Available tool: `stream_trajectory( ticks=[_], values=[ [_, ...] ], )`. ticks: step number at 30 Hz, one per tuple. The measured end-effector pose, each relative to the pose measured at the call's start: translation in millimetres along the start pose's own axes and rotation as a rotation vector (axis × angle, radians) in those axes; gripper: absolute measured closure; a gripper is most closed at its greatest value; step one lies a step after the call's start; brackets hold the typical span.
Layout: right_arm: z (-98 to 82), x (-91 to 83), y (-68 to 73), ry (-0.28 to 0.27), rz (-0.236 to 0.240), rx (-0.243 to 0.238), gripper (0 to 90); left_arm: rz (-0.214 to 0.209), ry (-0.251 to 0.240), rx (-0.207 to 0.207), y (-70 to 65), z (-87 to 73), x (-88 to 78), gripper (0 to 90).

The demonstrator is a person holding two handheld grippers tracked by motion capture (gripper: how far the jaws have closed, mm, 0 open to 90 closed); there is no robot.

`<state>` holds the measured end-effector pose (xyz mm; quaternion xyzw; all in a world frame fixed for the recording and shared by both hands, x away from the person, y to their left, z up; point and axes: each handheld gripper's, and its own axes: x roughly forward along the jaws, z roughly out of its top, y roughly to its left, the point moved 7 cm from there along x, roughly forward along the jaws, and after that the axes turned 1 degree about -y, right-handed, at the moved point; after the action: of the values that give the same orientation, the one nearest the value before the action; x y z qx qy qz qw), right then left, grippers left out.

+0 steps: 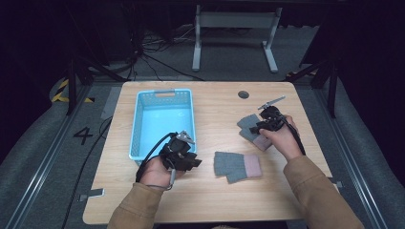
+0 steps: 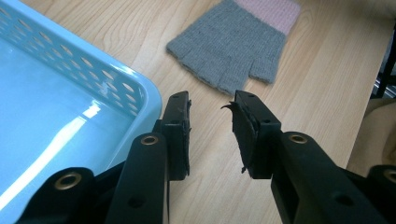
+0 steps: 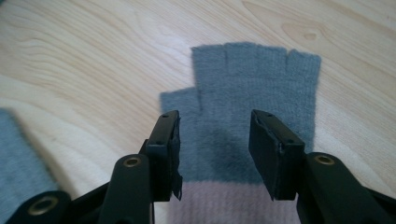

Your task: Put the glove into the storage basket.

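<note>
at the bottom of the high view two tan sleeves come in over the near edge of the counter (image 1: 205, 200), which is bare wood along that edge. the left tongs (image 1: 195, 163) sit lower left of centre, just beside the near right corner of the blue basket (image 1: 135, 129); in the left gripper view their jaws stand apart with nothing between them, the basket's rim close on the left and open wood ahead. just right of them, near the frame's middle, the first glove (image 1: 237, 165) lies flat, grey with a pink cuff, free on all sides. farther right and up, the right tongs (image 1: 253, 128) hover over the second glove (image 1: 253, 131), well in from the counter's right edge. in the right gripper view those jaws stand released, spread above the second glove's (image 3: 254, 98) grey palm without pressing it, pink cuff nearest the camera, fingers pointing away. the basket stands empty at upper left, bare counter between it and the gloves.
</note>
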<state>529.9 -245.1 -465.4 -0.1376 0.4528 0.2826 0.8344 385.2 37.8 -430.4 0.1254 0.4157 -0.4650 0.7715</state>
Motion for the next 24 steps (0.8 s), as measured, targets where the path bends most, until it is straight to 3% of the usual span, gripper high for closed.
stream_trajectory(
  ticks=[6, 9, 13, 14, 17, 22, 24],
  values=[
    [-3.4, 20.7, -14.4, 0.075, -0.054, 0.021, 54.7, -0.003, 0.003, -0.004, 0.9, -1.1, 0.6, 67.0],
    [-6.4, 26.3, -15.8, 0.101, -0.055, 0.021, 56.5, -0.004, 0.003, -0.002, 0.9, -1.1, 1.1, 67.0],
    [-6.6, 27.2, -14.6, 0.103, -0.062, 0.018, 61.5, -0.004, 0.006, -0.001, 0.5, -0.9, 1.4, 67.0],
    [-6.6, 27.6, -13.2, 0.1, -0.068, 0.003, 68.9, -0.005, 0.007, 0.003, -0.3, -0.7, 1.7, 67.0],
    [-6.5, 27.4, -10.0, 0.107, -0.06, -0.004, 78.2, -0.005, 0.006, 0.003, -1.2, -0.3, 2.2, 67.0],
    [-5.5, 25.5, -7.6, 0.117, -0.069, -0.023, 82.4, -0.008, 0.007, 0.003, -0.9, -0.1, 2.0, 67.0],
    [-4.7, 18.8, -6.4, 0.105, -0.046, -0.022, 83.3, -0.01, 0.003, 0.003, -0.6, 0.6, 1.8, 67.0]
  ],
)
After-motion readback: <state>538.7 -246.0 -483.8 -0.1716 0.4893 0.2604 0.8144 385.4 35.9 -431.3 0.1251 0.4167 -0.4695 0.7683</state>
